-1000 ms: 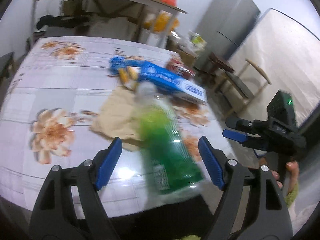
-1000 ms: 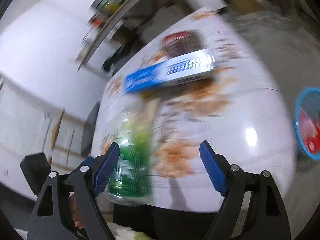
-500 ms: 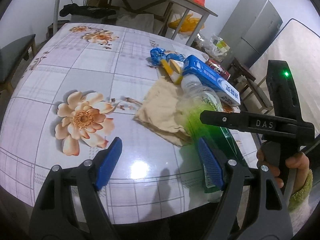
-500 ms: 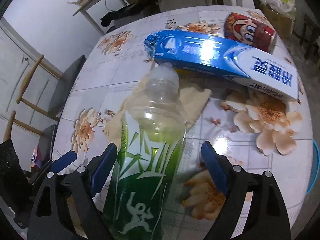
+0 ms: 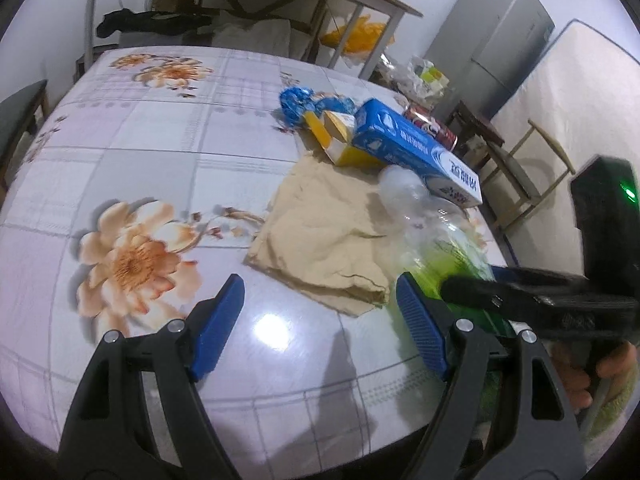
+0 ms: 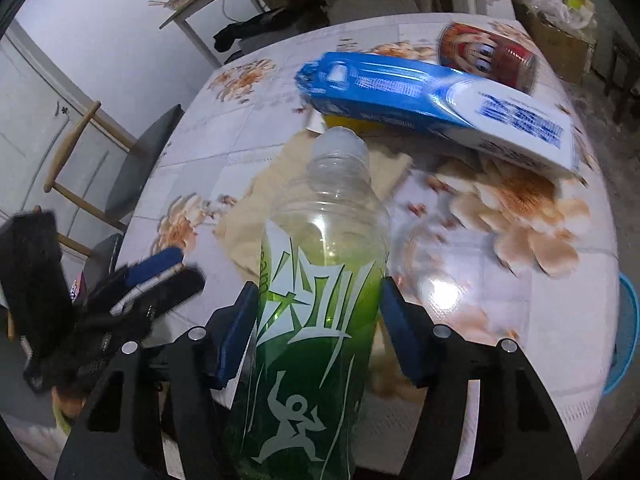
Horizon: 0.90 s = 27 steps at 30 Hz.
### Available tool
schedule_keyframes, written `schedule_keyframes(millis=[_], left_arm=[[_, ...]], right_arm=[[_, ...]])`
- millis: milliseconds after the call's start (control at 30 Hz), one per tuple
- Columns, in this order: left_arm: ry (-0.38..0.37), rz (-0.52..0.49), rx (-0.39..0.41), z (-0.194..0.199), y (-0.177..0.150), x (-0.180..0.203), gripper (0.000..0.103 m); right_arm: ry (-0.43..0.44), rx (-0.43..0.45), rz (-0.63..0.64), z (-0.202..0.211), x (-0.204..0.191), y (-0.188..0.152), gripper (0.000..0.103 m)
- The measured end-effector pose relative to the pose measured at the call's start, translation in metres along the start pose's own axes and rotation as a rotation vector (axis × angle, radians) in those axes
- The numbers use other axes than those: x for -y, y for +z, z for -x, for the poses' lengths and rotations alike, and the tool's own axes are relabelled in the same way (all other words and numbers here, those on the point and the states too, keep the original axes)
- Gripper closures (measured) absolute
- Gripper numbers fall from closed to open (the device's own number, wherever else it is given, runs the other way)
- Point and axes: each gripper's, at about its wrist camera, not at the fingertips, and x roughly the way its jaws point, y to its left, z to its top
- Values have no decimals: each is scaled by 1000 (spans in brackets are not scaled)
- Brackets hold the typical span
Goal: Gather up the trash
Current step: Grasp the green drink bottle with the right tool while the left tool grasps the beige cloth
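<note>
Each hand-held gripper is showing two black plastic arms tipped with ribbed blue pads (image 5: 218, 326) and fastened with silver screws (image 5: 464, 324). On the right hand-held gripper (image 5: 472, 286), a black box (image 5: 604, 208) is glowing with a green light (image 5: 629, 193). A fuzzy yellow-green sleeve cuff (image 5: 612, 412) is covering the person's wrist.

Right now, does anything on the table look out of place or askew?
The long blue box lies tilted, its near end propped up over a yellow carton. A beige cloth lies crumpled. The green bottle between the right gripper pads seems capless. Nothing spilled.
</note>
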Motion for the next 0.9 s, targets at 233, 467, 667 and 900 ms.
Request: schedule_keyframes(millis=[233, 467, 667, 900], left_arm=[[67, -137, -9, -30, 12, 33, 29], [182, -218, -44, -63, 17, 47, 53], [236, -249, -39, -59, 16, 49, 94], [232, -262, -62, -33, -7, 39, 102]], right_arm=[[-18, 39, -117, 28, 45, -26, 43], [19, 66, -189, 36, 66, -38, 42], [23, 72, -186, 35, 67, -38, 42], [39, 78, -197, 39, 72, -40, 42]])
